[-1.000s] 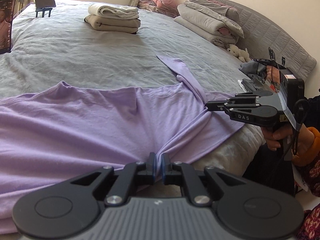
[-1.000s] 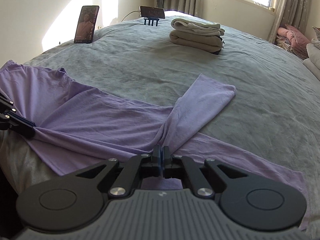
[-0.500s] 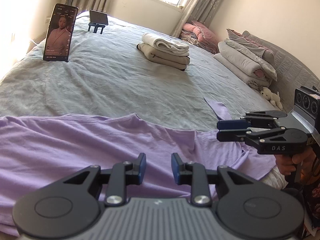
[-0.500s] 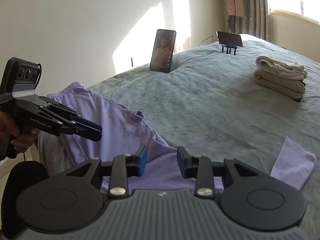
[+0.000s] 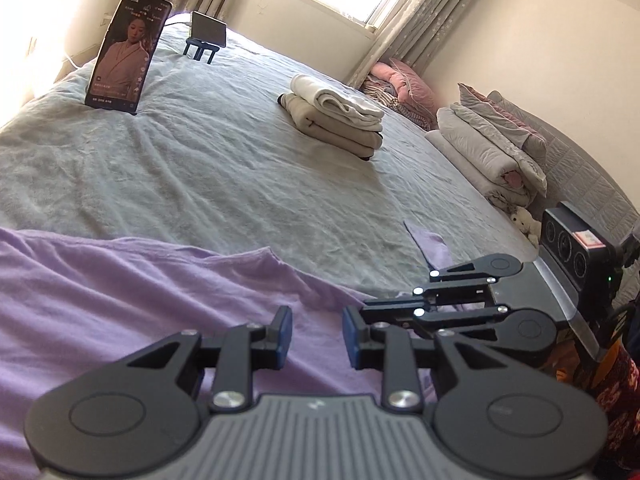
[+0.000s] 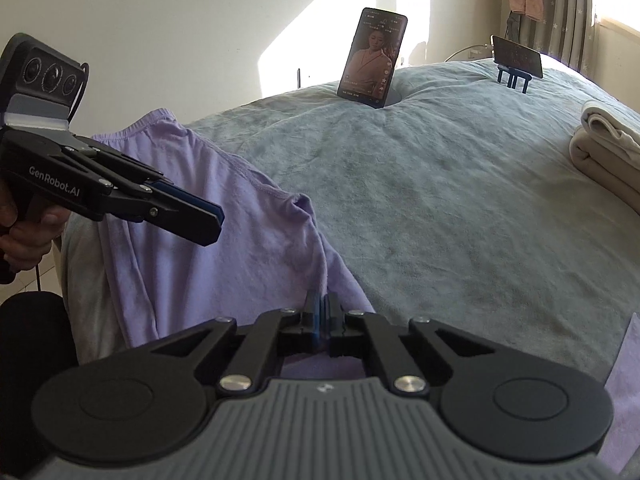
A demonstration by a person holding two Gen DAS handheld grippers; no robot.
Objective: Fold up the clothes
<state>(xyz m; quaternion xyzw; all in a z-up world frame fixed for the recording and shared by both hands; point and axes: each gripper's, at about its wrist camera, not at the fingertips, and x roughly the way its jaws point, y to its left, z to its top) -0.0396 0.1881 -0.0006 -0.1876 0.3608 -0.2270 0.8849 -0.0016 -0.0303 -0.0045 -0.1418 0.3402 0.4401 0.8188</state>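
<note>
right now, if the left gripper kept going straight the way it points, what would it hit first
Most likely the purple shirt lying just ahead of the open left gripper, with the grey bedspread beyond it. Depth is hard to judge in this fisheye view.

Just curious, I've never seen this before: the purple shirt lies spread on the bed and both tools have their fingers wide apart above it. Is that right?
Not quite. Only the left gripper has its fingers apart, over the purple shirt. The right gripper has its fingers closed on a fold of that shirt, as the right wrist view shows. The shirt does lie spread on the bed.
</note>
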